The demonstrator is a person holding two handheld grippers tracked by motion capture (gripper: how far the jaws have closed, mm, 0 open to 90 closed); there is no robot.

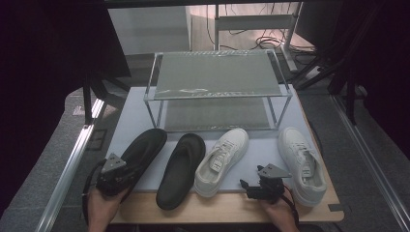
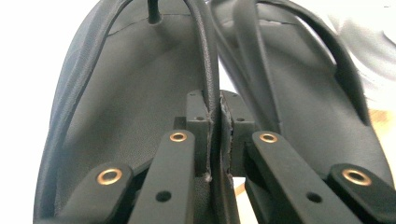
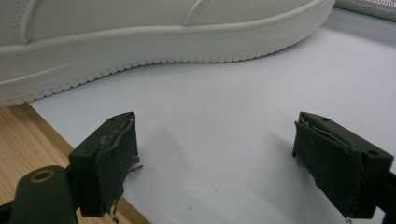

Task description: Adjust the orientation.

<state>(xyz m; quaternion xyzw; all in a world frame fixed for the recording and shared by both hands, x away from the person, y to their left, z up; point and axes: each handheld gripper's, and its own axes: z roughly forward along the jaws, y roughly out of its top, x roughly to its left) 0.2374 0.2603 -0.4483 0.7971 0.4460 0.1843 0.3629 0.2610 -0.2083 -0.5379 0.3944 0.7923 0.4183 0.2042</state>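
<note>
at the near left corner of the wooden counter [image 1: 227, 209], the left gripper [image 1: 115, 175] has its jaws clamped narrow on the side wall of a black slip-on shoe [image 1: 143, 151], the rim pinched between the pads in the left gripper view. the shoe lies heel toward the person on a pale grey mat [image 1: 140, 115], toe angled away toward a two-tier clear shelf rack [image 1: 218, 89]. its black matching shoe [image 1: 183, 168] lies just beside it. the right gripper [image 1: 265, 186] rests low over the mat with jaws wide and nothing between them, between a white lace-up sneaker [image 1: 221, 159] and a second white sneaker [image 1: 302, 162].
</note>
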